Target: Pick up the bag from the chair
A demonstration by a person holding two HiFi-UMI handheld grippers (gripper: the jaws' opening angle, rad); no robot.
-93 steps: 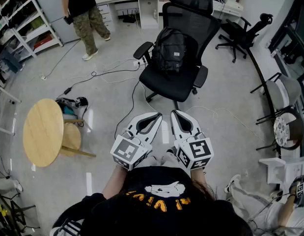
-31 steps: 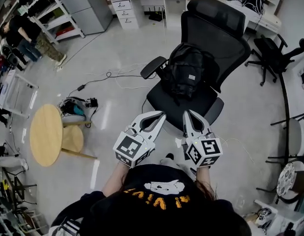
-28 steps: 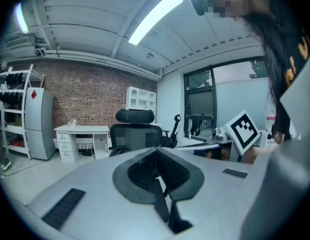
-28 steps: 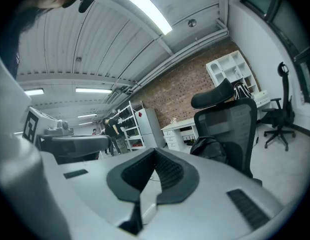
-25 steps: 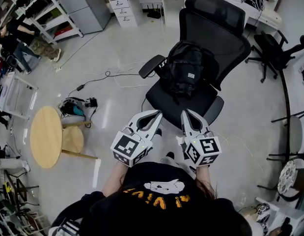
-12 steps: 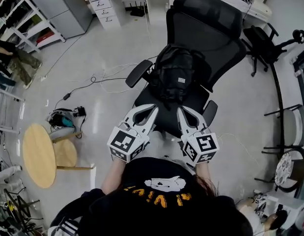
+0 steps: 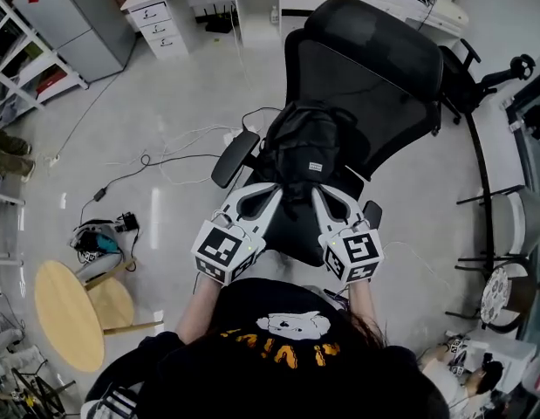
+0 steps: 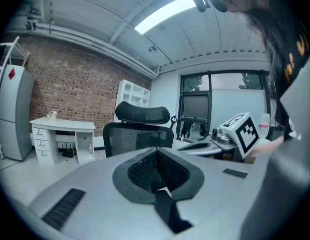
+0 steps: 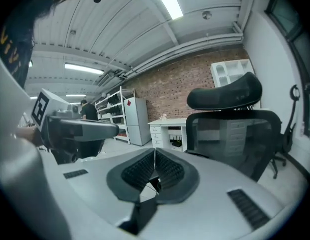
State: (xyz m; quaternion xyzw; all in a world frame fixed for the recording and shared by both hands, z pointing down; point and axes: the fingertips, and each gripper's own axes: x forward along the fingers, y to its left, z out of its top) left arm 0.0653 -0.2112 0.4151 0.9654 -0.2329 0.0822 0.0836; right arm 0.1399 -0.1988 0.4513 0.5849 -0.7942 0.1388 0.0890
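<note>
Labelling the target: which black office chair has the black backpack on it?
The large mesh-backed black office chair at centre, black backpack on its seat; the smaller black chair at upper right shows none.

Head view: above, looking steeply down on chair (image 7: 365,85), just in front of it. Left and right gripper views: low, near-level, facing the chair from its front. All three share it.

The left tool (image 7: 270,191) and right tool (image 7: 318,193) have advanced across the floor (image 7: 174,103) to flank the bag (image 7: 303,145).
</note>
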